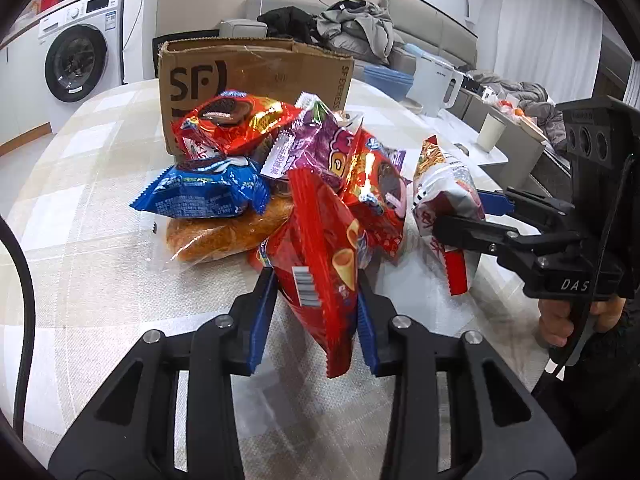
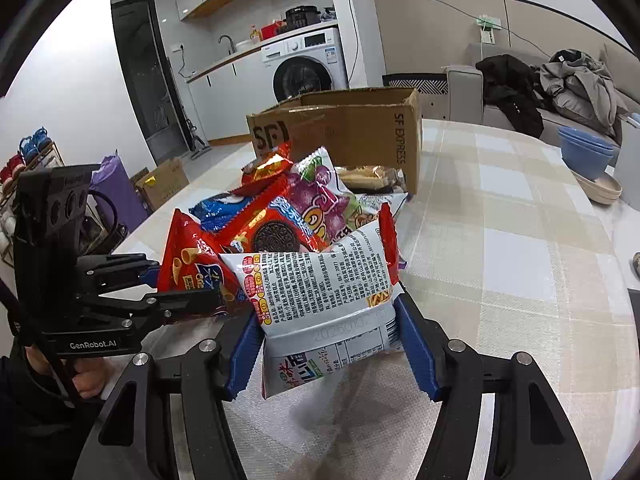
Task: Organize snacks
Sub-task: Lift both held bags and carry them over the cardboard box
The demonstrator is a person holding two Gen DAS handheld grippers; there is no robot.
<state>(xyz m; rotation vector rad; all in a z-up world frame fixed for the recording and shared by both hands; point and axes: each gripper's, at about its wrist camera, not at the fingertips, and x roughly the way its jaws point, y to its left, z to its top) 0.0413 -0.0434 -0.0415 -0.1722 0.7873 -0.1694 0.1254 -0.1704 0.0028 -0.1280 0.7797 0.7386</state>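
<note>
A pile of snack packets lies on the checked tablecloth in front of an open SF cardboard box [image 1: 256,80], which also shows in the right wrist view [image 2: 352,128]. My left gripper [image 1: 316,312] is shut on a red cone-snack bag [image 1: 324,264], seen from the side in the right wrist view [image 2: 192,264]. My right gripper [image 2: 330,344] is shut on a white noodle-snack bag [image 2: 320,292], which shows at the right in the left wrist view [image 1: 444,200]. The pile holds red Oreo packets [image 1: 236,120], a blue packet [image 1: 208,192], a purple gummy bag [image 1: 316,148] and a wrapped bread [image 1: 228,232].
A white jug [image 1: 436,84] and a paper cup [image 1: 490,132] stand at the table's far right. Stacked blue bowls [image 2: 586,152] sit near the table's right edge. A sofa with clothes and a washing machine [image 1: 80,60] lie beyond the table.
</note>
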